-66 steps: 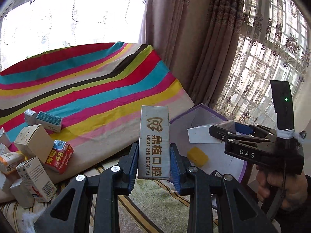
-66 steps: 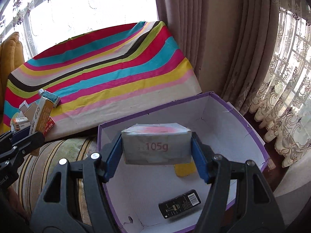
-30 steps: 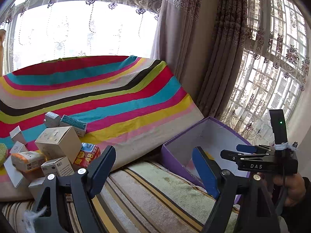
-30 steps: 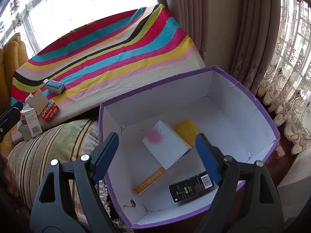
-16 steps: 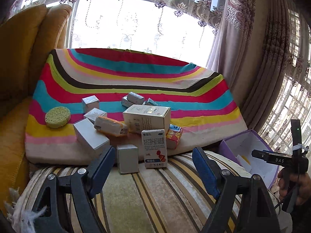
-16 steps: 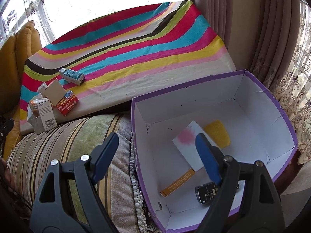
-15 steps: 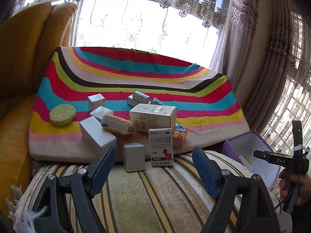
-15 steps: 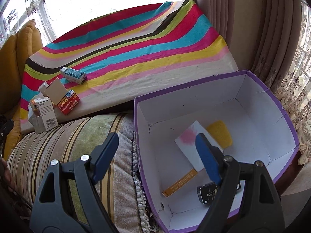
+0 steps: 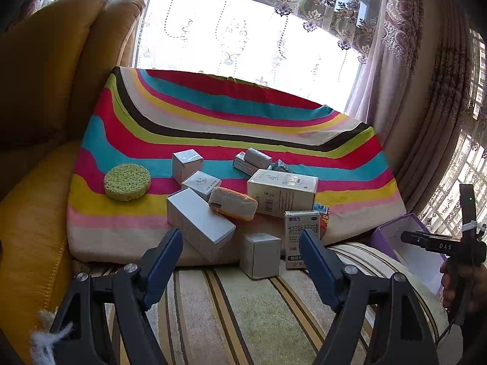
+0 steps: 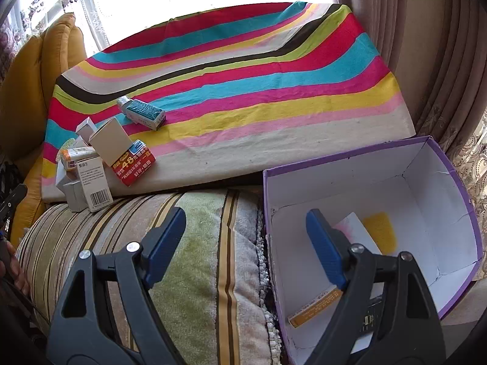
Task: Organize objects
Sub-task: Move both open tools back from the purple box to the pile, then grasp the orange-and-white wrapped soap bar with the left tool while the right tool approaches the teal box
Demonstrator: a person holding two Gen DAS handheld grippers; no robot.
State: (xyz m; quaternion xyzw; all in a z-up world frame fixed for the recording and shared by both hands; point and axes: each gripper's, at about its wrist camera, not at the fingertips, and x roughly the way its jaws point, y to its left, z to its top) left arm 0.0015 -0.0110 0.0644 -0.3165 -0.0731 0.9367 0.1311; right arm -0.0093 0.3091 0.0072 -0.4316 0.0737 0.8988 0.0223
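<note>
Jaws spread wide and empty, the left gripper [image 9: 240,252] and right gripper [image 10: 245,237] hover over the striped sofa seat [image 10: 188,243], boxes [image 9: 243,200] piled on the striped cushion [image 10: 243,91] behind it, purple box [image 10: 450,176] beside it by the curtains [image 9: 426,97].

~11 small boxes [image 9: 200,223], 1 round sponge [image 9: 127,182], 1 purple bin [image 10: 458,182], 2 tongs [image 9: 240,254].

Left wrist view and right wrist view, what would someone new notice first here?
The striped cloth grabs the eye first, running across the sofa below the window, with a pile of small boxes on its near edge and a round green sponge to their left. At the right sits the purple box, a few items already inside it. Both tools hang open and empty.
</note>
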